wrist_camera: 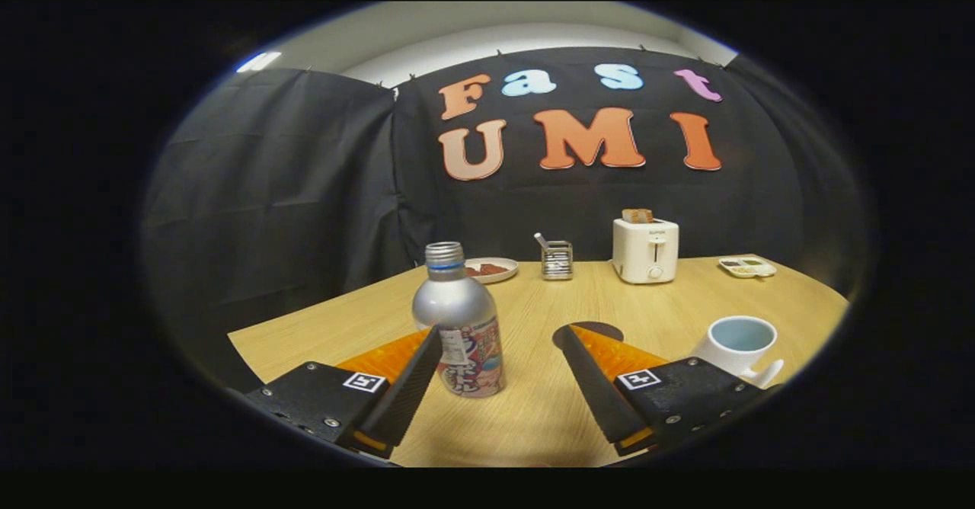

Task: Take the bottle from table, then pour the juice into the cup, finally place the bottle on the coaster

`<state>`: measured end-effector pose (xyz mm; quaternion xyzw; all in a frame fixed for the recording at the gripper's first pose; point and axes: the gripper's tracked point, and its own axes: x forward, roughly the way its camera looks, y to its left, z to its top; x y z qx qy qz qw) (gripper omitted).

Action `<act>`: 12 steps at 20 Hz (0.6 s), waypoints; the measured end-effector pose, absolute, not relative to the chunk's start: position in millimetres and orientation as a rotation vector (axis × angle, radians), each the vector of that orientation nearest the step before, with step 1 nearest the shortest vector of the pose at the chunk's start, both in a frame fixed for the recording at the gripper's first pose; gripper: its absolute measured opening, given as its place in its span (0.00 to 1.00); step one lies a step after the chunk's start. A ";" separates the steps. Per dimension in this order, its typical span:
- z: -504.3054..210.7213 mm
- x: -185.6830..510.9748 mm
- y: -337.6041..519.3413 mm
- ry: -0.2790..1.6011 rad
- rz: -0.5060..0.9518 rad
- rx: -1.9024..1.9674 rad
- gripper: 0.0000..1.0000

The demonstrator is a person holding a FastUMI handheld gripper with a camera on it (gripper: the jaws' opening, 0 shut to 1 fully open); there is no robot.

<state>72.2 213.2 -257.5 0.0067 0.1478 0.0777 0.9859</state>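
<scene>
Table (548,417) (wooden): bottle (461,326), cup (737,345).

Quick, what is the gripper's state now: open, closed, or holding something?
Gripper: open, holding nothing. The bottle stands between its fingers, close to the left one, not clamped.

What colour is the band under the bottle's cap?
Blue, on the silver bottle standing between the open gripper fingers; clearest in the gripper view.

Gripper (499,341) spread wide, bottle (459,324) upright beside, perhaps touching, its left finger, cup (737,345) right.
</scene>
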 end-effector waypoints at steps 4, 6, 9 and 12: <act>-274.1 78.7 230.3 0.345 0.172 0.028 0.95; -280.8 84.0 237.9 0.362 0.173 0.034 0.95; -294.9 90.2 244.8 0.407 0.159 0.049 0.95; -306.3 94.8 245.3 0.447 0.120 0.056 0.93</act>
